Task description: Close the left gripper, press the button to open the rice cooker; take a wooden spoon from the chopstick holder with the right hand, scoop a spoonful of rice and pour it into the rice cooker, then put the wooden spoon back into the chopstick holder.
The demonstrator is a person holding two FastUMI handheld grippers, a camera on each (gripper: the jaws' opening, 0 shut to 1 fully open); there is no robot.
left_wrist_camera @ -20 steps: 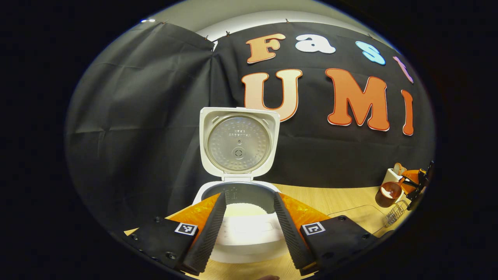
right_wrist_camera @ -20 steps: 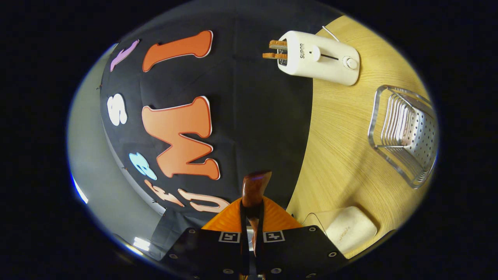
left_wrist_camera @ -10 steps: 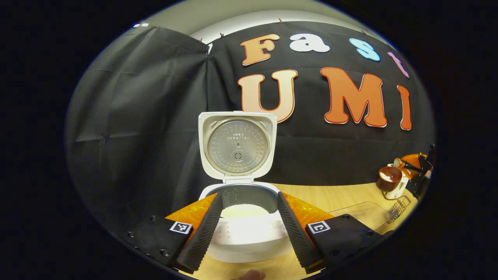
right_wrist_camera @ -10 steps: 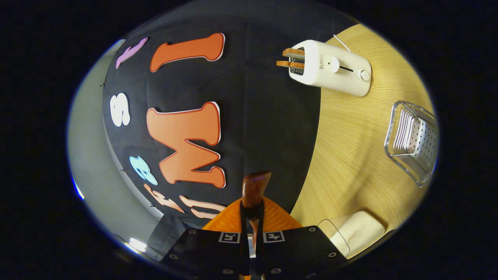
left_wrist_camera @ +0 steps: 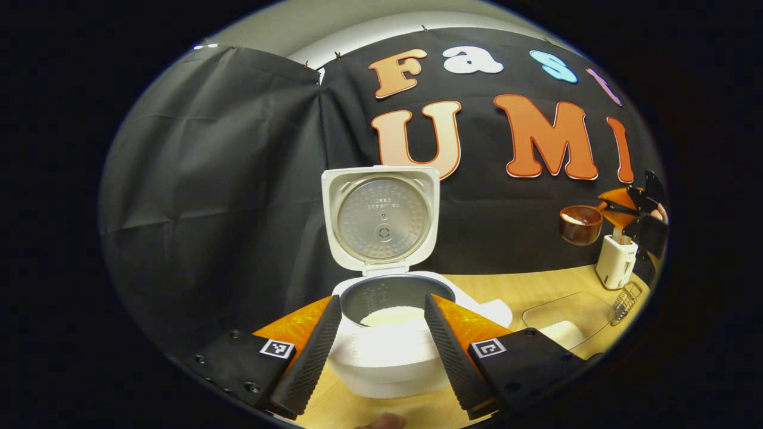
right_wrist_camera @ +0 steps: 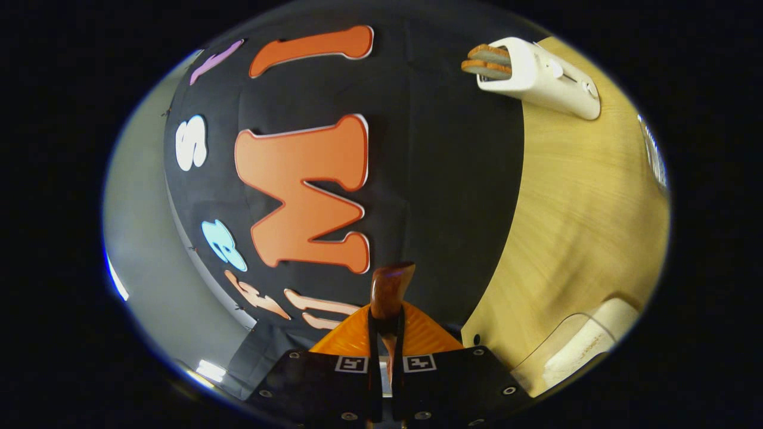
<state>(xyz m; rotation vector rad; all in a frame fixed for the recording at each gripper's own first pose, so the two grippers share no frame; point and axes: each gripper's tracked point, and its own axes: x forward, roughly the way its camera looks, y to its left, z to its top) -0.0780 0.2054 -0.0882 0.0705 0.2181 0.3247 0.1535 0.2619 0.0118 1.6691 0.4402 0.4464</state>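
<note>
left tongs [left_wrist_camera: 381,333] agape, right tongs [right_wrist_camera: 385,333] clamped

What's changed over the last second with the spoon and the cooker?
The right gripper has lifted the wooden spoon, rice in its bowl, from beside the toaster to above it. Unchanged: rice cooker lid up, left gripper open.

The rice cooker [left_wrist_camera: 390,351] at lower centre of the left gripper view is white, its inner pot grey, its raised lid [left_wrist_camera: 381,217] lined with dimpled silver metal. The rice [left_wrist_camera: 390,314] inside is white. The wooden spoon [left_wrist_camera: 581,224] at right is glossy reddish-brown. The toaster [right_wrist_camera: 539,74] is cream, the table [right_wrist_camera: 572,208] pale wood-grained.
</note>
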